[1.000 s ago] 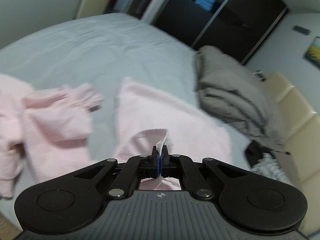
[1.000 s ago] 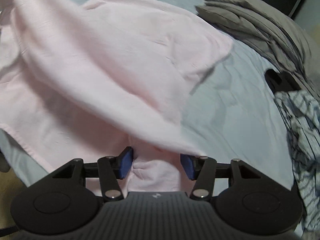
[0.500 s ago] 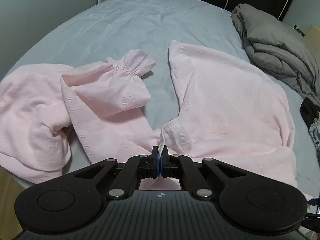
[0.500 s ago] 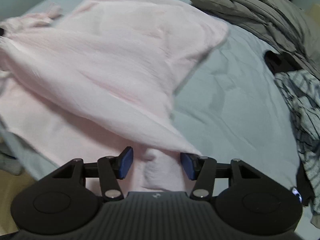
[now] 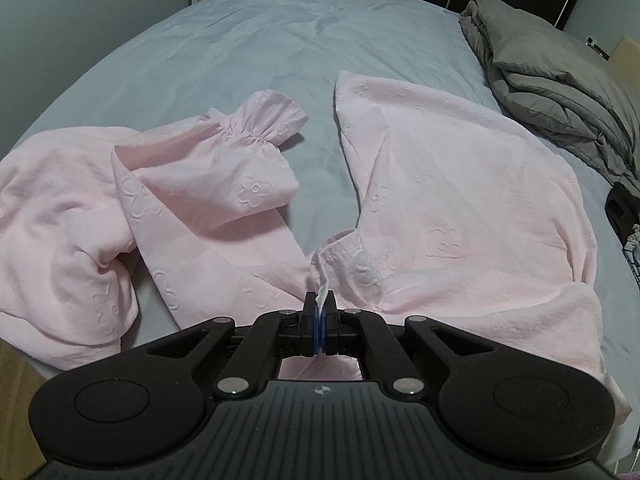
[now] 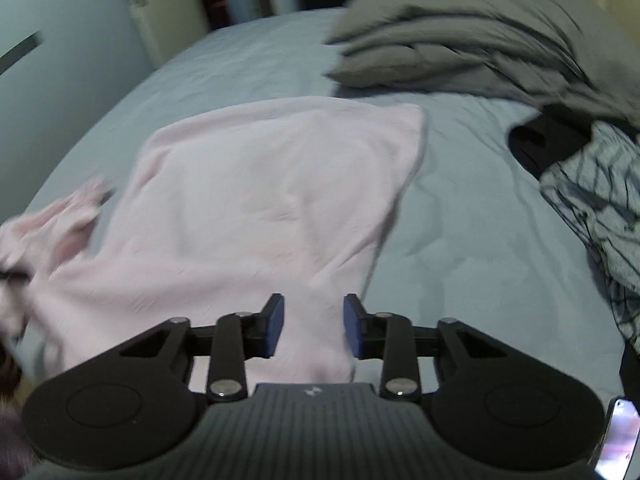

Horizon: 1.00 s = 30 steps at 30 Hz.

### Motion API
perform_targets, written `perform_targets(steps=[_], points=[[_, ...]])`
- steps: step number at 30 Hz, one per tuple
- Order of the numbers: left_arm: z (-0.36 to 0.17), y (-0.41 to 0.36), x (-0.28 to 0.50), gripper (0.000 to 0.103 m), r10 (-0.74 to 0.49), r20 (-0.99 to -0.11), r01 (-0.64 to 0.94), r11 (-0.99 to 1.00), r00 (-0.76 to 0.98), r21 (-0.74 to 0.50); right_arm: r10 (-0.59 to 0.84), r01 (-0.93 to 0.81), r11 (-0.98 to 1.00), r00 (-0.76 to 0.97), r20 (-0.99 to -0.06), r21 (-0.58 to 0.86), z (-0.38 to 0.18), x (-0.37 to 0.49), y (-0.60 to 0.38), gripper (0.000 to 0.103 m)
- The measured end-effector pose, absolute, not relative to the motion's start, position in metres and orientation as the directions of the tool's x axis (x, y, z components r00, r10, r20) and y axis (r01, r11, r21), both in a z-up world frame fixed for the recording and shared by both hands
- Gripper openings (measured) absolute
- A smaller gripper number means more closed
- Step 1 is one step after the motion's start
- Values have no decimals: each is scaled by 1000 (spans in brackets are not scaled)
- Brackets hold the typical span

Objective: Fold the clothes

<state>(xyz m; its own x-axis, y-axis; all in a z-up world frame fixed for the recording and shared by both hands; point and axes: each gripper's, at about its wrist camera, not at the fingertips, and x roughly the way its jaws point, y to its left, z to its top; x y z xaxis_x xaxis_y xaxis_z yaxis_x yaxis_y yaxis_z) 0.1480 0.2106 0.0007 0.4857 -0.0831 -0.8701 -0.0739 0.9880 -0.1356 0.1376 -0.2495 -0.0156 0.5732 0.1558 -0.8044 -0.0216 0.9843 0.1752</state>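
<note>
The left gripper is pinching a fold of the pink garment, while the right gripper is closing with pink cloth between its pads, untouched, the garment lying across the near bed, a grey duvet beyond.

Left gripper: my fingers are pressed fully together, pinching a thin edge of the pink garment, pointing steeply down. Right gripper: jaws closing, blue pads apart with pink cloth lying between them, not visibly pressed; also angled downward.
</note>
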Motion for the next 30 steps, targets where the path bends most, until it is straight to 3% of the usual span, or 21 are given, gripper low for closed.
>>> perform_targets(steps=[11,13,15,17,19,21,30], points=[[-15,212,157,0,-95,-885,-58,989,456,-136,99,118,977,476,-874,175,-70,216,-237,32],[-18,213,159,0,-100,-888,-56,989,449,-139,103,128,975,464,-880,182,-79,218,-233,40],[-19,214,161,0,-105,-889,-53,988,445,-143,108,127,975,447,-888,182,-86,219,-228,40],[-20,213,162,0,-108,-889,-48,988,445,-144,109,118,977,427,-898,175,-93,219,-222,36],[-20,212,163,0,-112,-889,-41,989,444,-145,87,116,982,413,-906,147,-98,217,-216,16],[-20,211,163,0,-112,-889,-35,989,445,-142,65,116,985,418,-906,124,-98,215,-215,10],[-24,202,161,0,-144,-895,9,988,421,-155,-46,170,985,476,-878,41,-86,209,-250,6]])
